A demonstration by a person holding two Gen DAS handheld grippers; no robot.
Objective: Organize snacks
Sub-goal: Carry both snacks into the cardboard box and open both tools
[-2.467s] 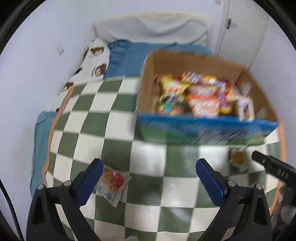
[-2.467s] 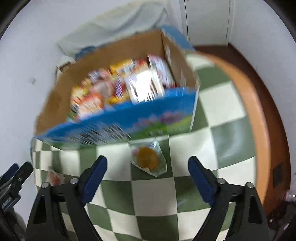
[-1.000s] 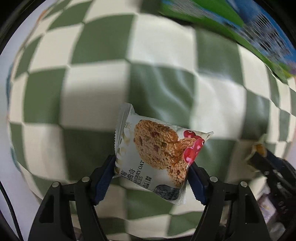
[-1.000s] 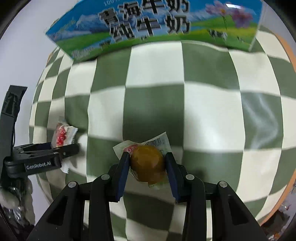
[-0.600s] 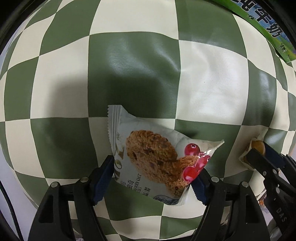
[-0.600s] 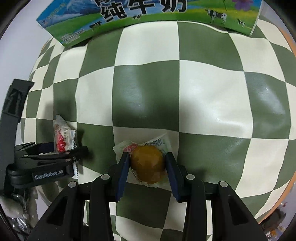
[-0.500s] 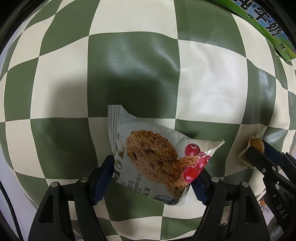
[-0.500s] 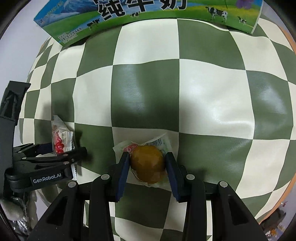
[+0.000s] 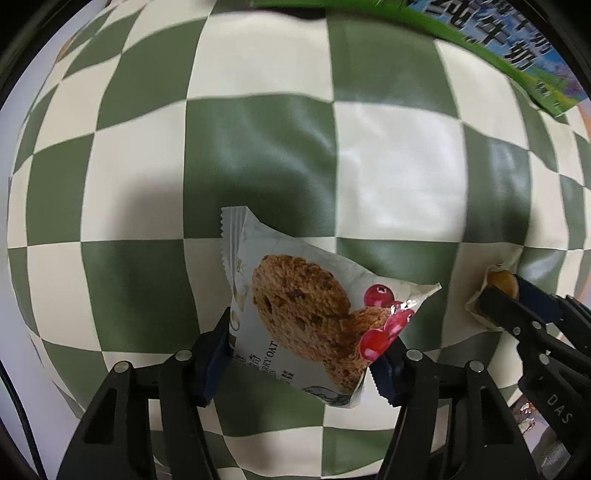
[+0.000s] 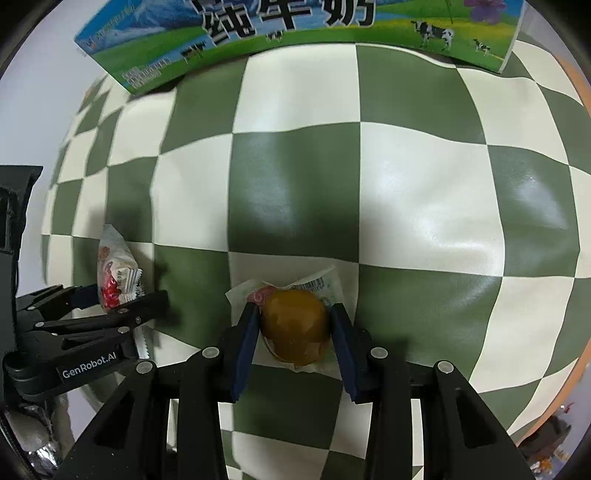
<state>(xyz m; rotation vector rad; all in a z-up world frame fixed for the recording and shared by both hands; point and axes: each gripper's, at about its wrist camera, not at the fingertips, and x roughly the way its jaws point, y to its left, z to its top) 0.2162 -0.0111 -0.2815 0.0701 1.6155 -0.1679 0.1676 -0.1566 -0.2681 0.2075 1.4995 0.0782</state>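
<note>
My left gripper (image 9: pixel 306 332) is shut on a white cranberry oat cookie packet (image 9: pixel 306 314) and holds it just above the green-and-white checkered cloth (image 9: pixel 258 158). My right gripper (image 10: pixel 293 328) is shut on a clear packet with a round brown snack (image 10: pixel 293 325) inside. The cookie packet also shows in the right wrist view (image 10: pixel 116 273), held by the left gripper (image 10: pixel 125 299). The right gripper with its brown snack shows at the right edge of the left wrist view (image 9: pixel 498 291). The blue-and-green printed snack box (image 10: pixel 295 29) stands beyond both.
The box's printed side runs along the top right of the left wrist view (image 9: pixel 498 44). The checkered cloth (image 10: pixel 424 192) lies between the grippers and the box. An orange-brown table rim (image 10: pixel 585 96) shows at the far right.
Both grippers closed on their packets and have lifted slightly. In the last half second both views have drawn back a little from the cloth, and the box shows more.
</note>
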